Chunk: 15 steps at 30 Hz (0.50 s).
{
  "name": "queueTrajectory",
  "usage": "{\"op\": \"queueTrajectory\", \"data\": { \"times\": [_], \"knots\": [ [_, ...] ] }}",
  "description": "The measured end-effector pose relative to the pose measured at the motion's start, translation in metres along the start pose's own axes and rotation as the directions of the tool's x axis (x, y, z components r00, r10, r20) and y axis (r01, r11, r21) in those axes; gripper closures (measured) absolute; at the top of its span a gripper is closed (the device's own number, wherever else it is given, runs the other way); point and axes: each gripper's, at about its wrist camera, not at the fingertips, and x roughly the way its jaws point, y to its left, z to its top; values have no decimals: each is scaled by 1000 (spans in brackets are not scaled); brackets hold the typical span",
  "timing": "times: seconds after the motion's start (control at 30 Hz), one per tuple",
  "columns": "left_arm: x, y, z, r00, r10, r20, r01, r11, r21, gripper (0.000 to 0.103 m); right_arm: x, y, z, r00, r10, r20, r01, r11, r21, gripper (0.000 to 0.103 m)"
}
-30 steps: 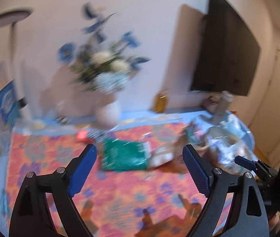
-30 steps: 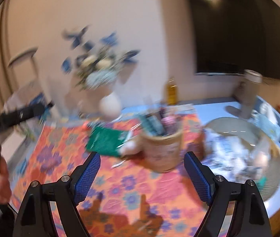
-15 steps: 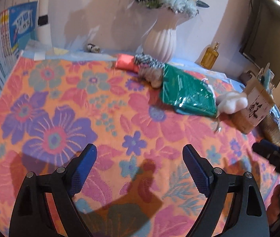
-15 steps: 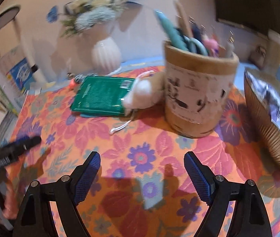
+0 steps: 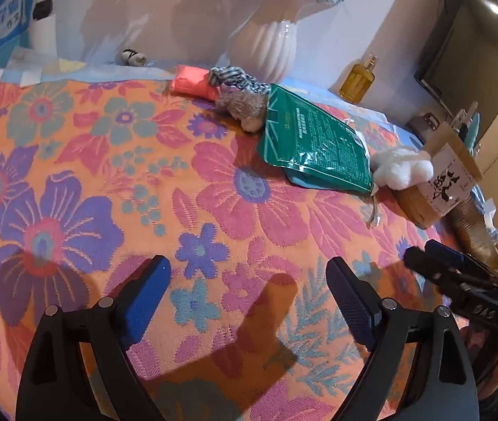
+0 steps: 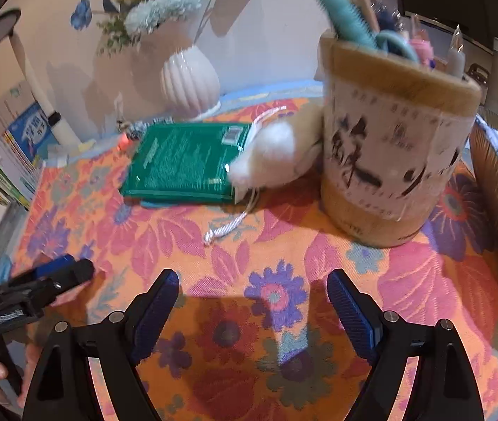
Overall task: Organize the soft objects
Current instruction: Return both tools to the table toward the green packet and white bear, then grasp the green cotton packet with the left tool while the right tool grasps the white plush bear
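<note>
1. I see my left gripper (image 5: pixel 249 291) hanging over the flowered cloth (image 5: pixel 73 182), tilted down at it, jaws spread wide with only fabric between them. They have just opened a touch further.
2. My right gripper (image 6: pixel 252 298) is likewise wide apart and empty, above the same cloth, near the front of the pen holder (image 6: pixel 392 147).
3. The soft things lie in a loose row towards the back of the cloth — a white plush toy (image 6: pixel 270 158) leaning against the pen holder and overlapping one corner of a green pouch (image 5: pixel 315 144).
4. At the pouch's far end a grey-brown furry toy (image 5: pixel 245 105) with a striped scarf touches it, and a pink-red cushion-like piece (image 5: pixel 192 82) lies just behind that toy.
5. A silvery cord (image 6: pixel 224 228) trails from the white plush onto the cloth.
6. A white ribbed vase (image 5: pixel 266 45) stands behind the row — an amber bottle (image 5: pixel 357 80) off to its side.
7. A woven basket (image 6: pixel 494 196) sits just beside the holder.
</note>
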Motion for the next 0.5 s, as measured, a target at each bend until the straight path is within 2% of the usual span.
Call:
{"op": "queueTrajectory", "data": {
  "times": [0.1,0.13,0.2,0.3,0.37,0.43,0.5],
  "knots": [
    [-2,-1,6,999,-8,-35,7,1000,-27,13,-5,1,4,1000,-8,18,8,1000,2,18],
    [-4,0,10,998,-42,-54,39,998,-58,13,-7,0,6,1000,-2,12,2,1000,19,18],
    [-12,-1,27,990,-105,-97,93,989,-116,13,-10,-9,16,998,66,-15,-64,990,123,18],
    [-23,-10,55,982,-175,-70,167,980,-112,13,-17,-27,35,989,146,29,-148,937,316,18],
    [-21,-12,73,980,-197,-26,194,977,-86,13,-13,-34,46,983,170,71,-184,903,388,18],
    [-4,-8,88,989,-148,-13,146,987,-73,13,-9,-37,50,986,137,96,-166,886,434,18],
    [17,-4,97,984,-176,-30,172,981,-88,14,0,-39,52,988,113,106,-151,864,480,18]
  ]
}}
